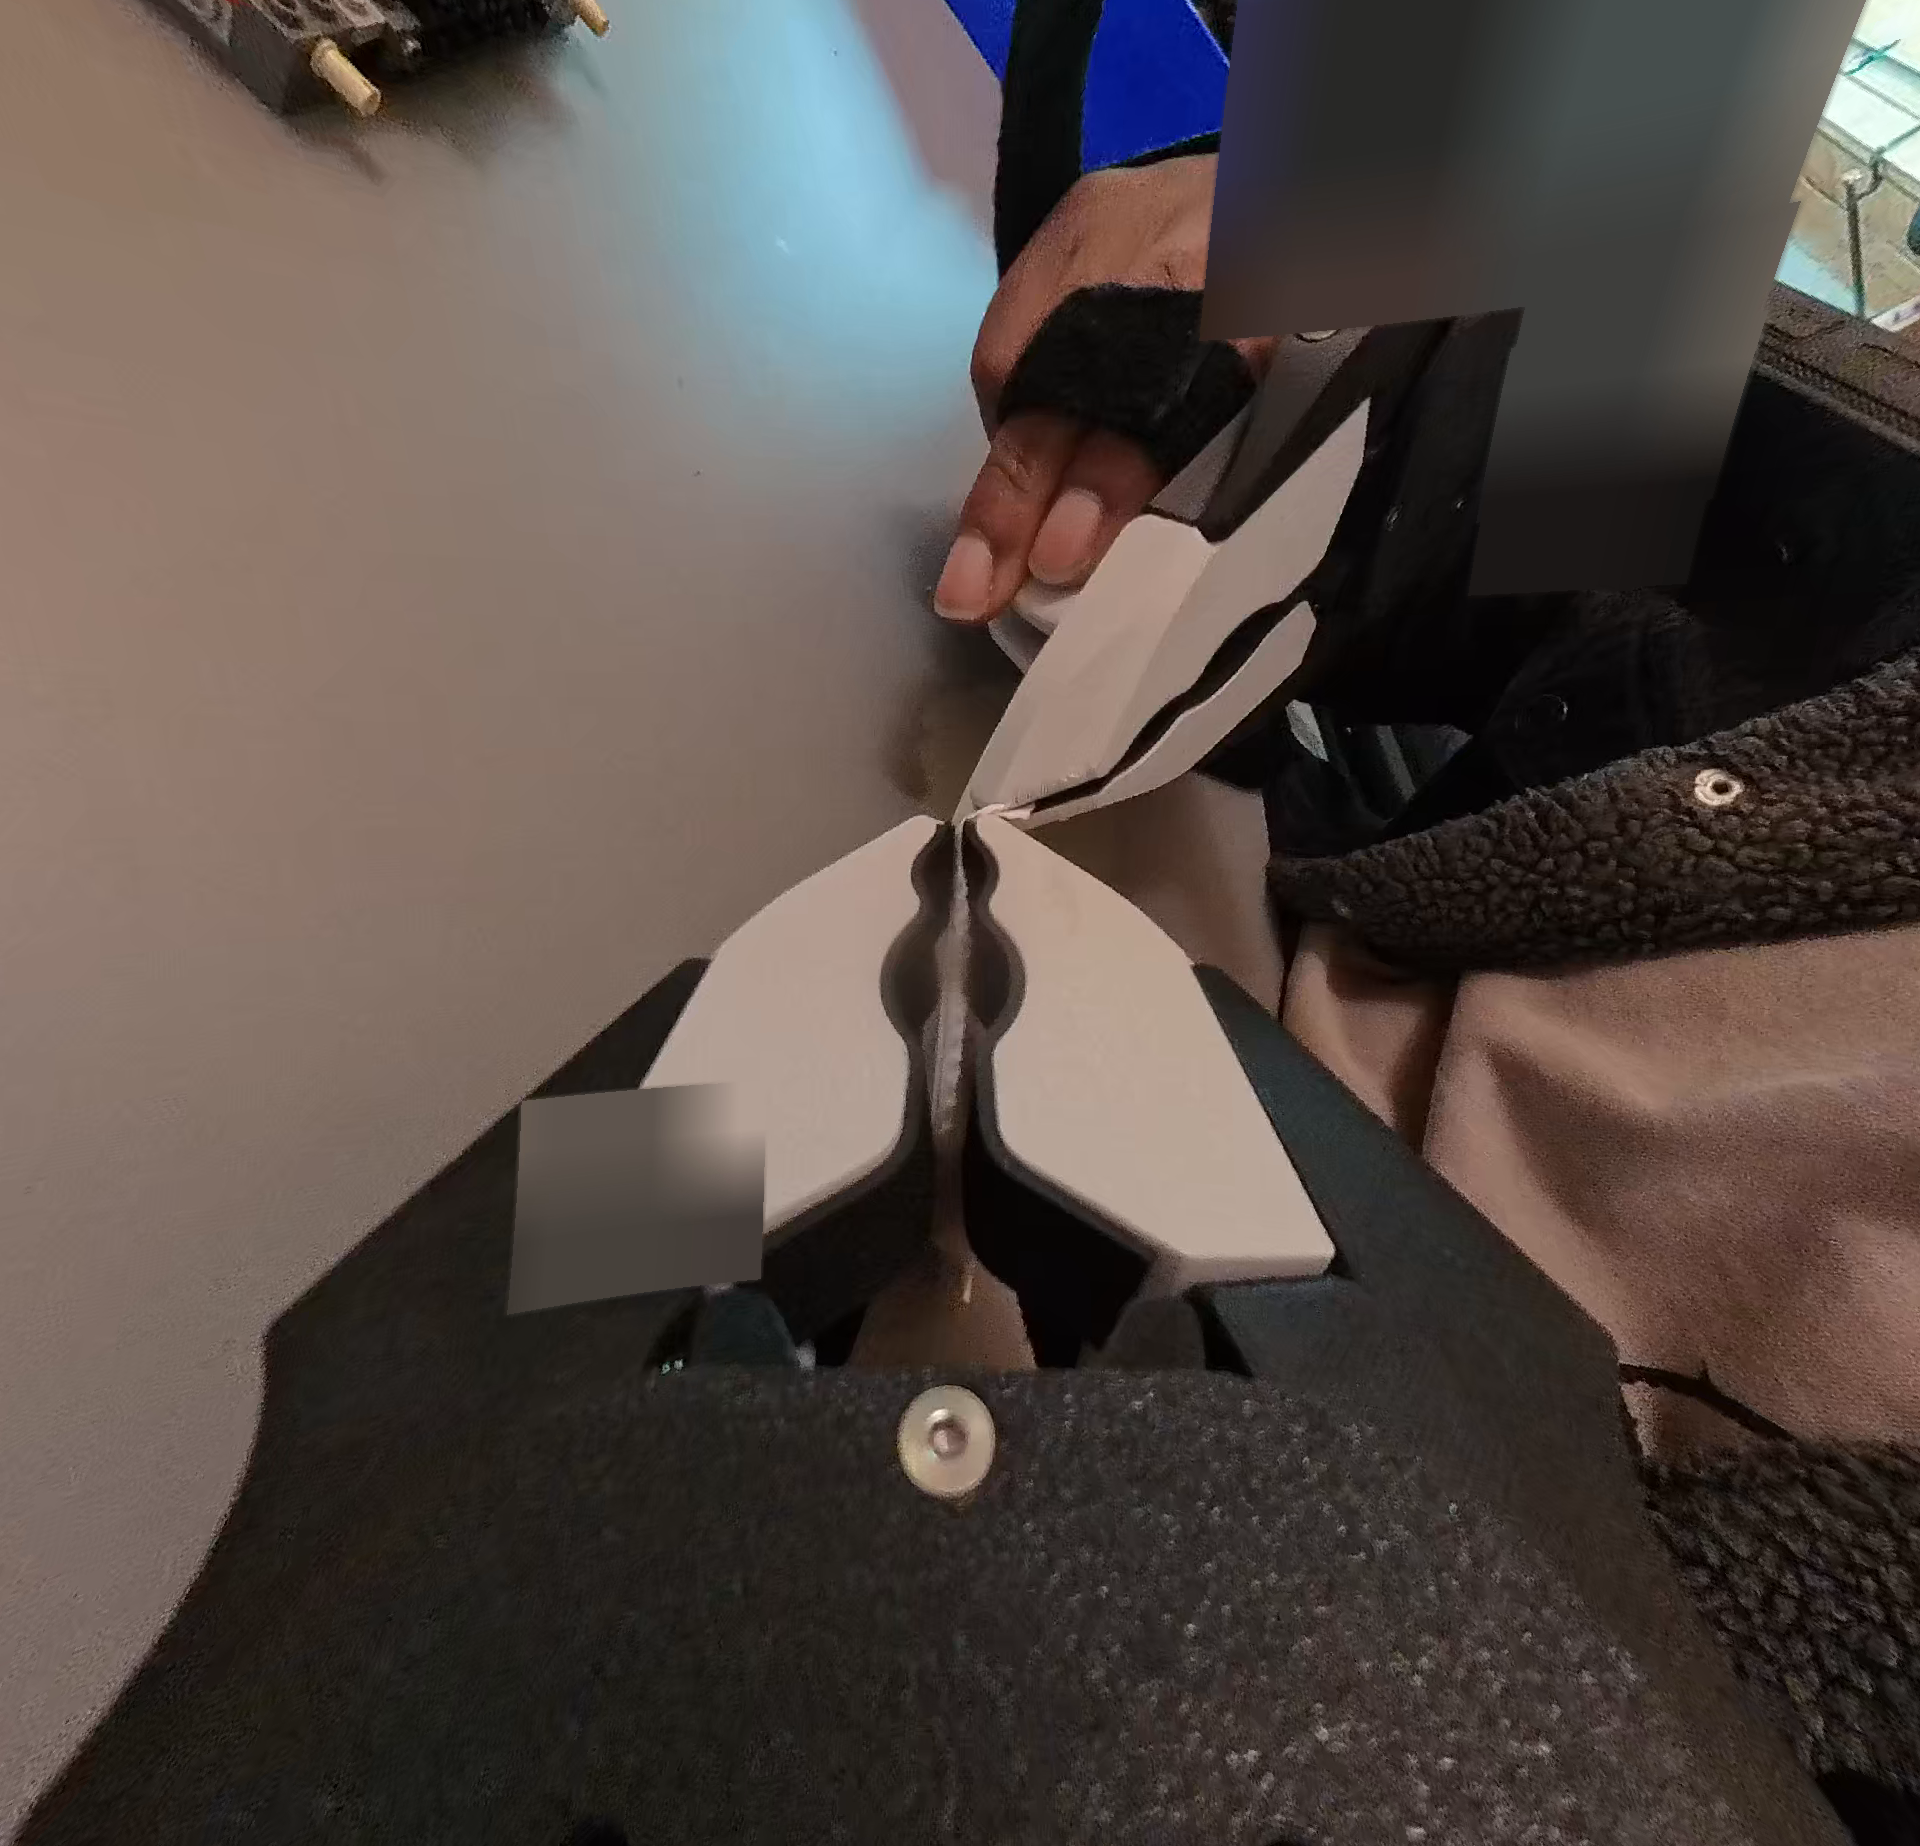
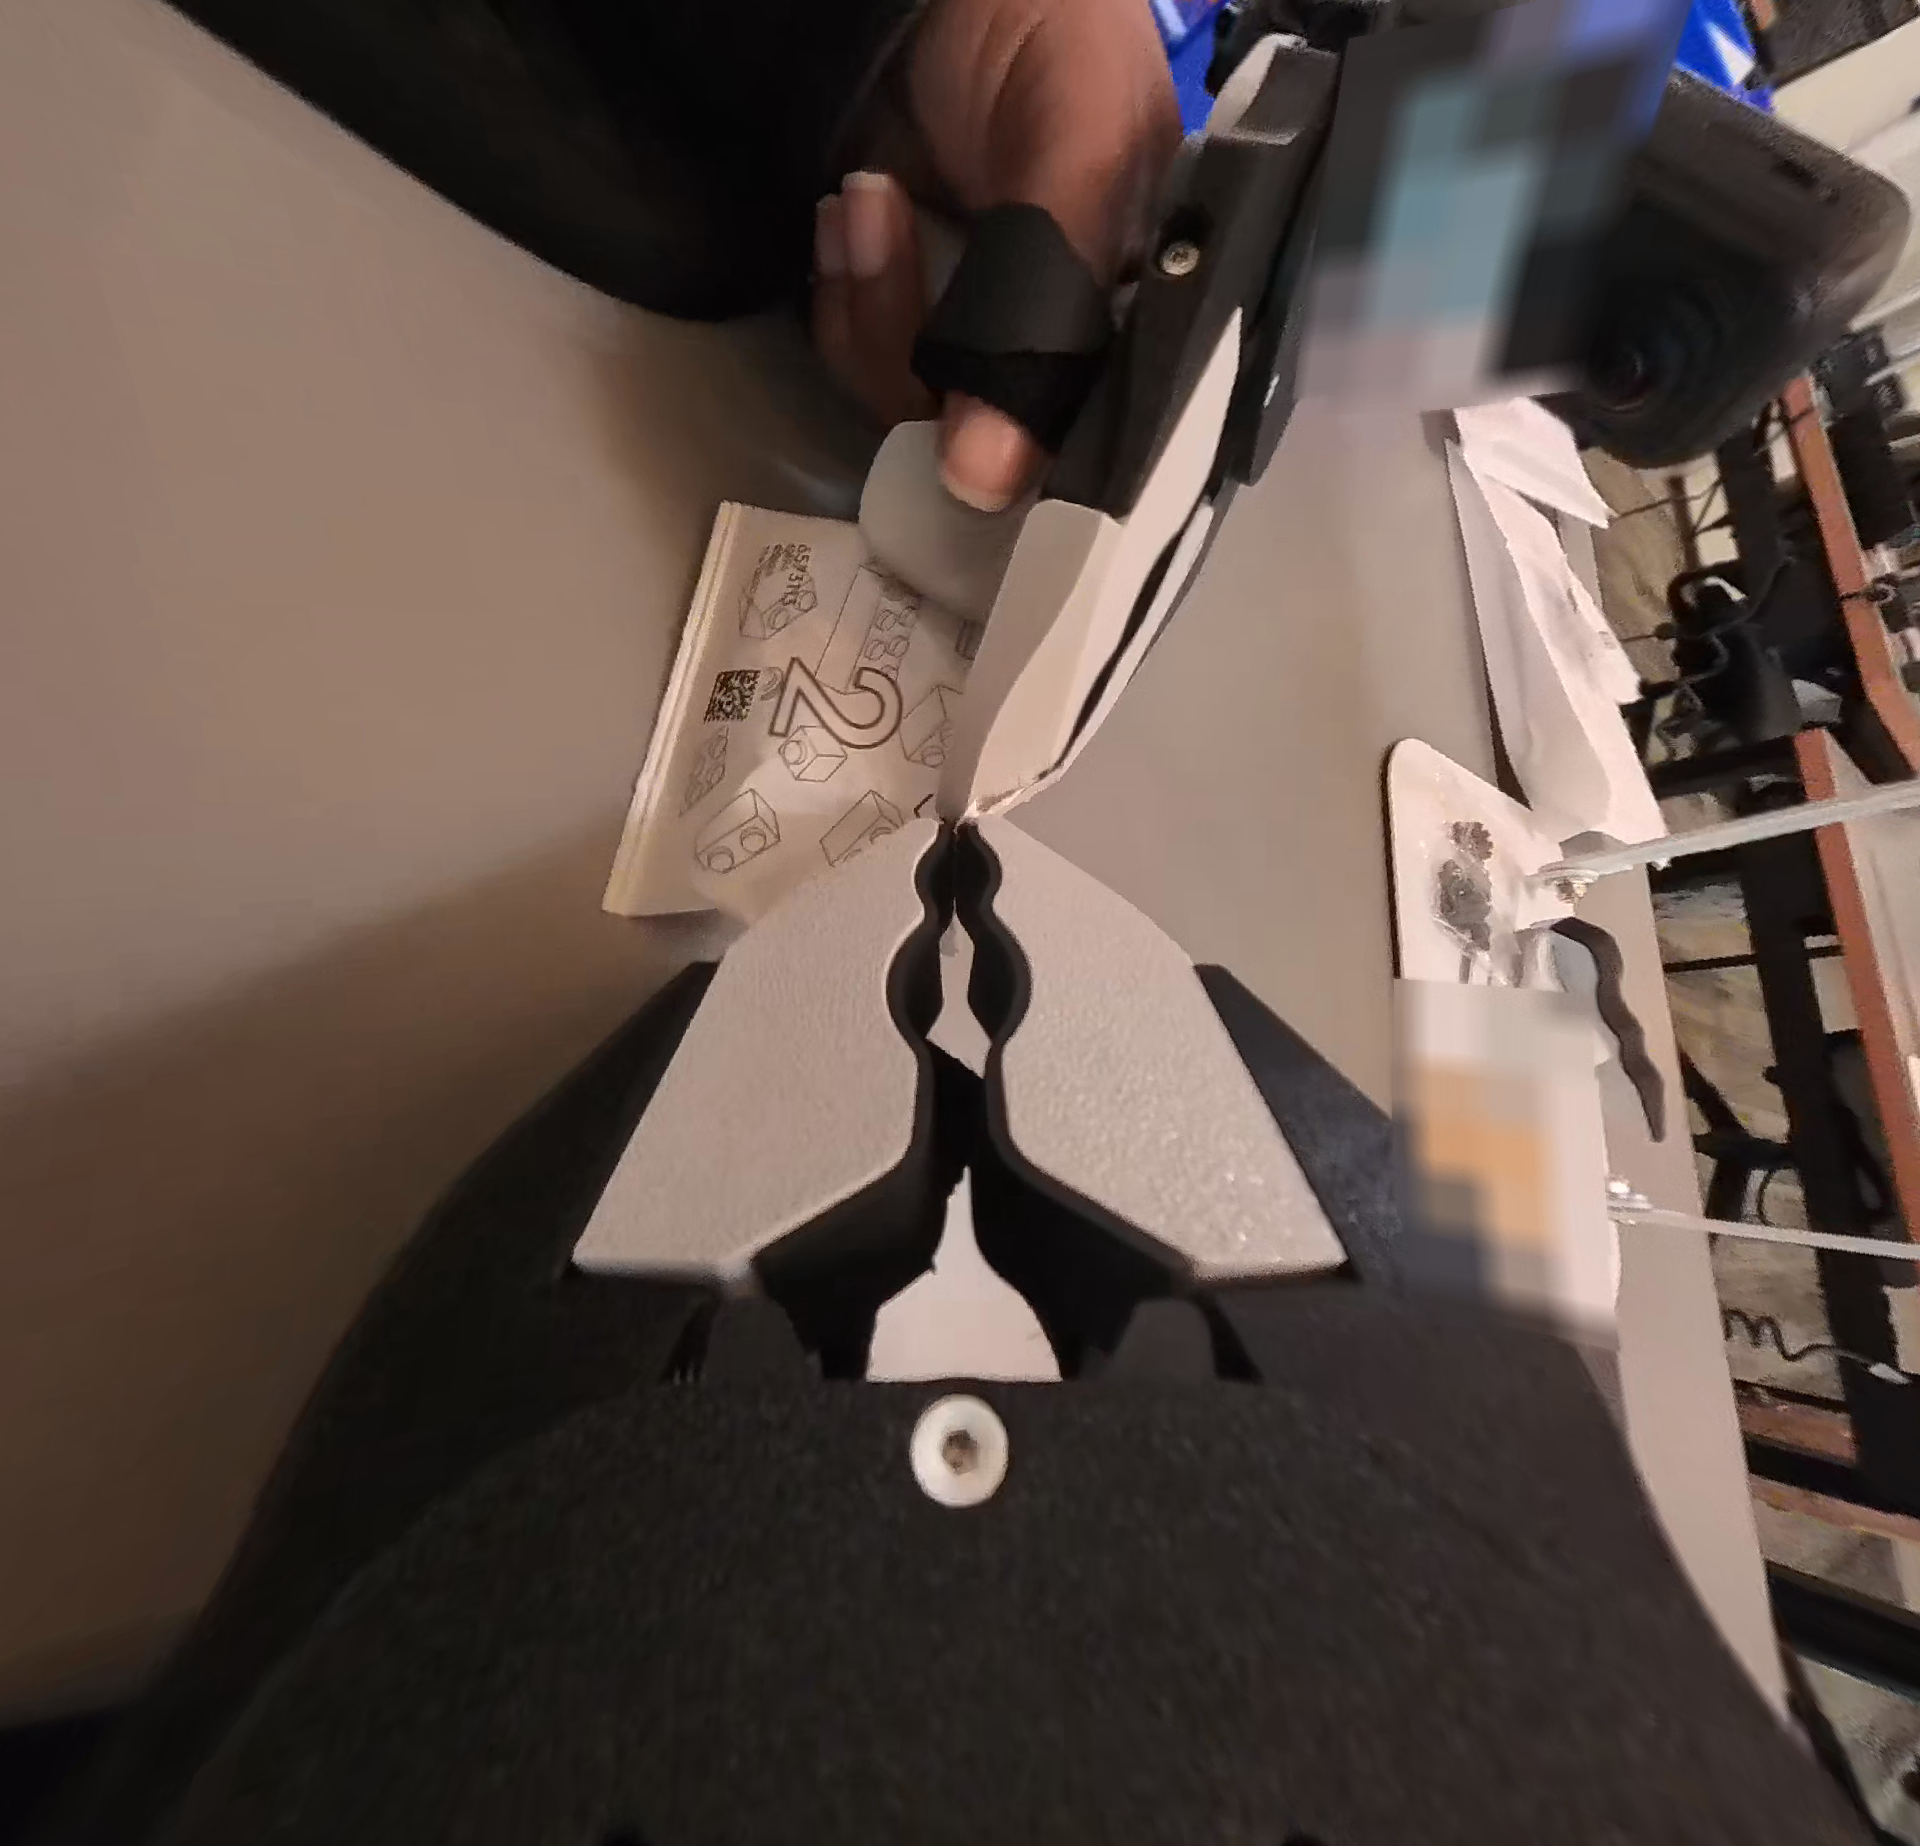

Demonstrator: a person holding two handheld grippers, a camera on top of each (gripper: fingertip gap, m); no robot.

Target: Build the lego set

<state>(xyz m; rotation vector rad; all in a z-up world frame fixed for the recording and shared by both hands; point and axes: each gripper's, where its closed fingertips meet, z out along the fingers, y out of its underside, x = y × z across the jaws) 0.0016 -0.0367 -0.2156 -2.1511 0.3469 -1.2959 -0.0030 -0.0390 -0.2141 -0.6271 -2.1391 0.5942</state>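
Note:
A white paper bag point(image 2: 774, 747) printed with brick drawings hangs at the fingertips over the grey table point(image 1: 416, 549). My left gripper point(image 1: 958, 832) is shut on a thin white edge of it, seen edge-on between the fingers point(image 1: 821, 1007). My right gripper point(image 2: 956, 835) is shut tip to tip against the left one point(image 2: 1023, 747), pinching a scrap of the same white paper. It also shows in the left wrist view point(image 1: 987, 809). A partly built model point(image 1: 343, 20) in black, grey and red with tan pins lies far off on the table.
A hand point(image 1: 1039, 508) holds the right gripper and another hand point(image 2: 977, 238) holds the left. A white tray point(image 2: 1455, 861) with small dark parts and loose papers point(image 2: 1538, 549) lie near the table's edge. A dark fleece jacket point(image 1: 1662, 861) is close by.

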